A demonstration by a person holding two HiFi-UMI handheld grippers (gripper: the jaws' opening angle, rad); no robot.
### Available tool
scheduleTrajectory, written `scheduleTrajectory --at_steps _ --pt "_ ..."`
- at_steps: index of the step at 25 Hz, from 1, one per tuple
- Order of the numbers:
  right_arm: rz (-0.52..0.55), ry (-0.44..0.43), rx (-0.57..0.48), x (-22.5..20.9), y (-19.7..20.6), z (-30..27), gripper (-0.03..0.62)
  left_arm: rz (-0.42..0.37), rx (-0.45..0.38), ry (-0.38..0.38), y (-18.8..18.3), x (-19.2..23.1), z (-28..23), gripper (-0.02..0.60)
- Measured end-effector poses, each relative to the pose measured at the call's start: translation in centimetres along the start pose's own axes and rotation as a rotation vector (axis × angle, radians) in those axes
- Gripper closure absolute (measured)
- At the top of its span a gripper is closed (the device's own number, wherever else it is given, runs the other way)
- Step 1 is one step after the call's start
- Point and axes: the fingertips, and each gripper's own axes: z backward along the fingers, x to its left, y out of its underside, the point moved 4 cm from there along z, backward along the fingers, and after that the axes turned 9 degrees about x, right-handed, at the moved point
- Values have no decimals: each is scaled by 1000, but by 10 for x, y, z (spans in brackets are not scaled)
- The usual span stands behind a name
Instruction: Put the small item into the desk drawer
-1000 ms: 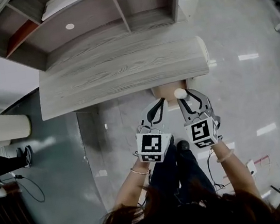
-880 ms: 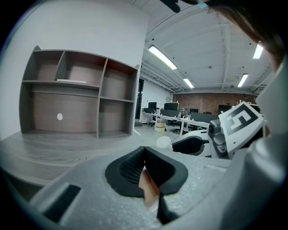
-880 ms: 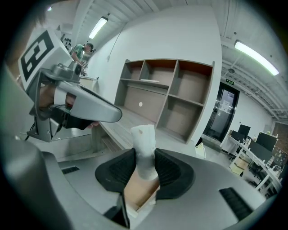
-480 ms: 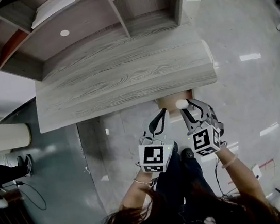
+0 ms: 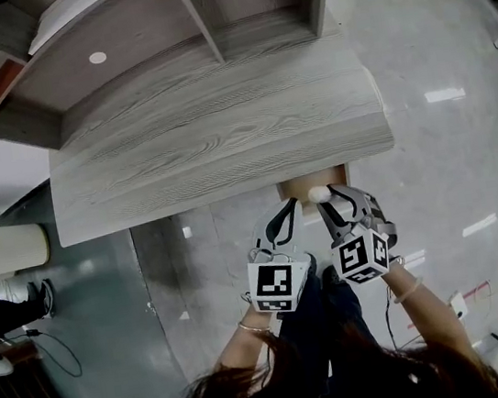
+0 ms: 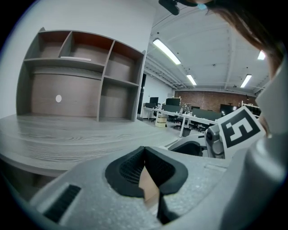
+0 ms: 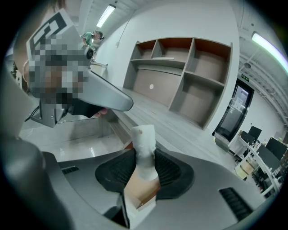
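Note:
The small item (image 5: 320, 194) is a white roll, and my right gripper (image 5: 325, 199) is shut on it. In the right gripper view the white roll (image 7: 144, 146) stands up between the black pads (image 7: 168, 173). It hangs at the front edge of the open drawer (image 5: 307, 181), whose brown inside shows under the grey wooden desk (image 5: 222, 142). The drawer's brown inside (image 7: 140, 191) also shows below the jaws. My left gripper (image 5: 287, 206) is close on the left, shut and empty. In its own view the left gripper (image 6: 144, 152) has its pads meeting.
A shelf hutch (image 5: 194, 16) stands along the far side of the desk, with white sheets (image 5: 64, 15) on one shelf. A cream cylinder bin (image 5: 2, 251) and another person's shoe (image 5: 39, 294) are on the floor at the left. Glossy floor lies to the right.
The head view has swung so the desk sits lower and larger. Both grippers stay side by side in front of the drawer, the right one still gripping the white roll.

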Motion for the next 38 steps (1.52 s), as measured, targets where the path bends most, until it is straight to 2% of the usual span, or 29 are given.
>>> scheduleTrajectory --at_steps 12,20,27,38 --pt "67 -15 41 11 28 -40 471 11 36 -13 36 14 -22 566" --pt "130 -39 68 23 46 -67 471 -12 52 -9 56 22 -44 566" --pt "129 -55 122 27 62 -88 471 -5 46 -19 63 32 -58 566" --pt "117 -100 215 37 84 -117 471 -16 80 -29 84 42 -70 566"
